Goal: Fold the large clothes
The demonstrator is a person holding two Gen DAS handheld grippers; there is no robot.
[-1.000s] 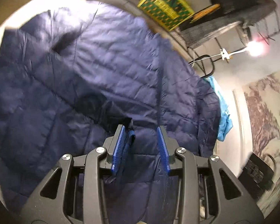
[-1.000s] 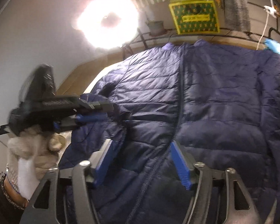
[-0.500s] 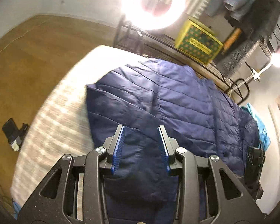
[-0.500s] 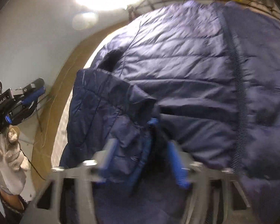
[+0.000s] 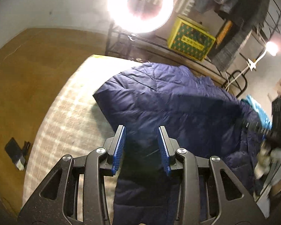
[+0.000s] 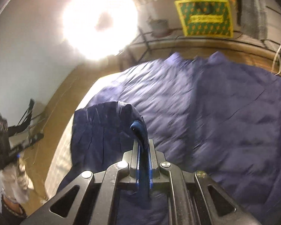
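On the bed, left wrist view: navy puffer jacket spread over the pale mattress, one flap folded over itself on the left side. Left gripper jaws partly apart, a dark fold of jacket between and below them; can't tell whether the pads actually press it. Right gripper visible at far right edge, blurred, held in a gloved hand. Ring light and a yellow-green box behind.

Right wrist view: right gripper jaws have just been closing and now pinch a thin lip of jacket, probably a cuff or hem edge, which rises in a loop above the fingertips. Jacket body blurred. Left gripper at far left, off the cloth in this view.

Handling, my read: light, soft, puffy, slick shell. It will spring back and slide. Grab stitched edges, cuff, hem or zipper line, not the quilted middle. Thin pinch may slip under drag.
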